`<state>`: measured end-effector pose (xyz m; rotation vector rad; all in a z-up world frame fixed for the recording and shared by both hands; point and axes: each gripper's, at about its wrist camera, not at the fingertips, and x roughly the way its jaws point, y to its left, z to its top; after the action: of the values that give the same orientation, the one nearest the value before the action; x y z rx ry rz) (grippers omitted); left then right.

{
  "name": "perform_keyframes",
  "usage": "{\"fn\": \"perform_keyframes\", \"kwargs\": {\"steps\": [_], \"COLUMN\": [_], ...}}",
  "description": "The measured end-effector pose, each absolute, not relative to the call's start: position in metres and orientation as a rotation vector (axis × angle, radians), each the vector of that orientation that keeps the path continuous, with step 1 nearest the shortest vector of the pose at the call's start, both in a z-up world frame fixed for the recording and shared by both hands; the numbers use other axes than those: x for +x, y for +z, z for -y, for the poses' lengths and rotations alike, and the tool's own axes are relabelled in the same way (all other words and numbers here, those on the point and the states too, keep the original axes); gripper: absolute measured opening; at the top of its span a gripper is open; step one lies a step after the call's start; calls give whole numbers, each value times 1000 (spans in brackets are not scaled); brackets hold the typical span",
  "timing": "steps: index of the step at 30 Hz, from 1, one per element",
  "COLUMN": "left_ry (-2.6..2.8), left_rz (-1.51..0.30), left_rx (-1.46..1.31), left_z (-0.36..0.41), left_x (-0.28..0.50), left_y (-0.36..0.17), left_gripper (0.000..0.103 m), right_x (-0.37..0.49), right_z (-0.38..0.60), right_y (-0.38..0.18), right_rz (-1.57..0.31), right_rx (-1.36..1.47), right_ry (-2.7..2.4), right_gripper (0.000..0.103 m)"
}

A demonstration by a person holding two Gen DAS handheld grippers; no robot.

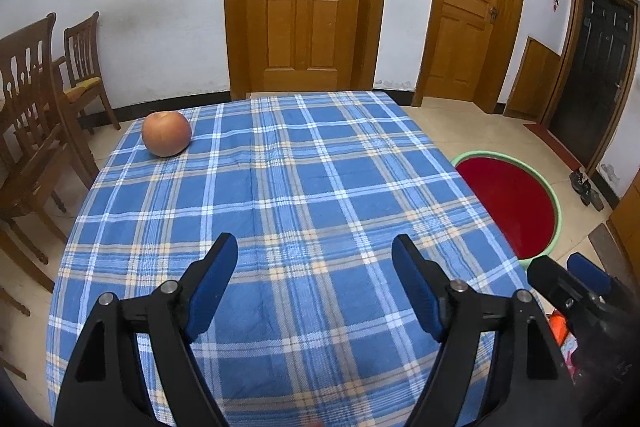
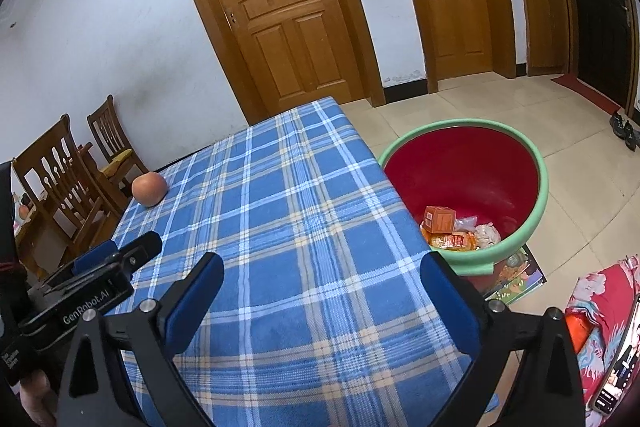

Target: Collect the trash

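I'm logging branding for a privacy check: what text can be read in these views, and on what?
"GenRobot.AI": white lettering on the black left gripper.
Small white print on that gripper's black body lower down: too small to read.
Orange cardboard box in the red basin with green rim: print blurred, unreadable.

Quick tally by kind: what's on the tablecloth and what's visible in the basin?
Apple on the tablecloth: 1
Orange box in the basin: 1
Wrappers/bags in basin: a pile, roughly 3, overlapping, count uncertain
Total: about 5
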<state>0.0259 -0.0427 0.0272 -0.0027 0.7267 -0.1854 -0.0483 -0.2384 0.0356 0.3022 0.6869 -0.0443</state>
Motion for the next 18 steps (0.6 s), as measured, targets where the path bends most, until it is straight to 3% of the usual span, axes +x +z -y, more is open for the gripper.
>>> {"fn": "perform_keyframes", "kwargs": {"steps": [18], "left_ry": [-181], "left_rz": [-729], "left_rx": [-23], "left_z": [39], "left_x": [27], "left_y": [20], "left_gripper": [79], "right_x": [-48], "right_z": [239], "right_y": [33], "right_rz": [-687], "right_rx": [296], "right_ry": [-52], "right_gripper": [100]}}
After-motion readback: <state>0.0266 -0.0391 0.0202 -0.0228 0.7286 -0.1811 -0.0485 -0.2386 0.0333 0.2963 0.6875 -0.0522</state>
